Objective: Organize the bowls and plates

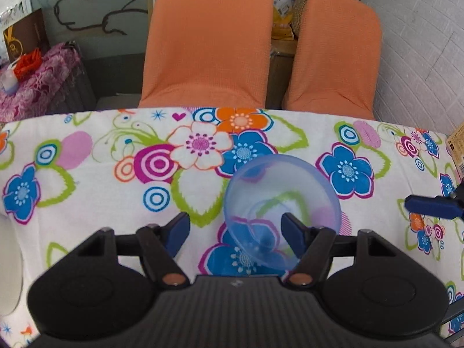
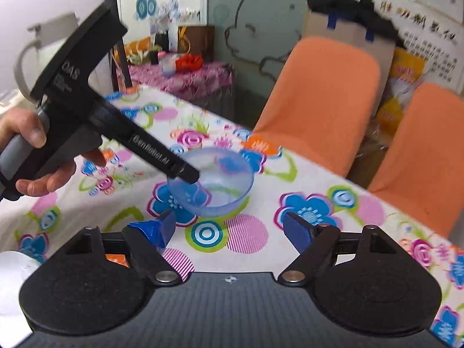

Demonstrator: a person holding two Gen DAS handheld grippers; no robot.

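Observation:
A see-through blue bowl (image 1: 282, 200) (image 2: 220, 182) rests on the flowered tablecloth (image 1: 95, 203). My left gripper (image 1: 235, 229) is open around the bowl's near rim. Its right finger (image 1: 293, 232) is at the inside of the wall, and its left finger (image 1: 177, 229) stands well clear outside. In the right wrist view a hand holds that left gripper (image 2: 194, 182), with its tip at the bowl's left rim. My right gripper (image 2: 229, 229) is open just short of the bowl with nothing between its blue pads. One of its fingertips (image 1: 429, 206) shows at the right edge of the left wrist view.
Two orange chairs (image 1: 208, 40) (image 1: 333, 55) stand behind the table's far edge. A side table with a pink cloth (image 1: 37, 87) holding small items is at the far left. A white rounded object (image 1: 8, 264) lies at the table's left edge. A box corner (image 1: 456, 150) shows at the right.

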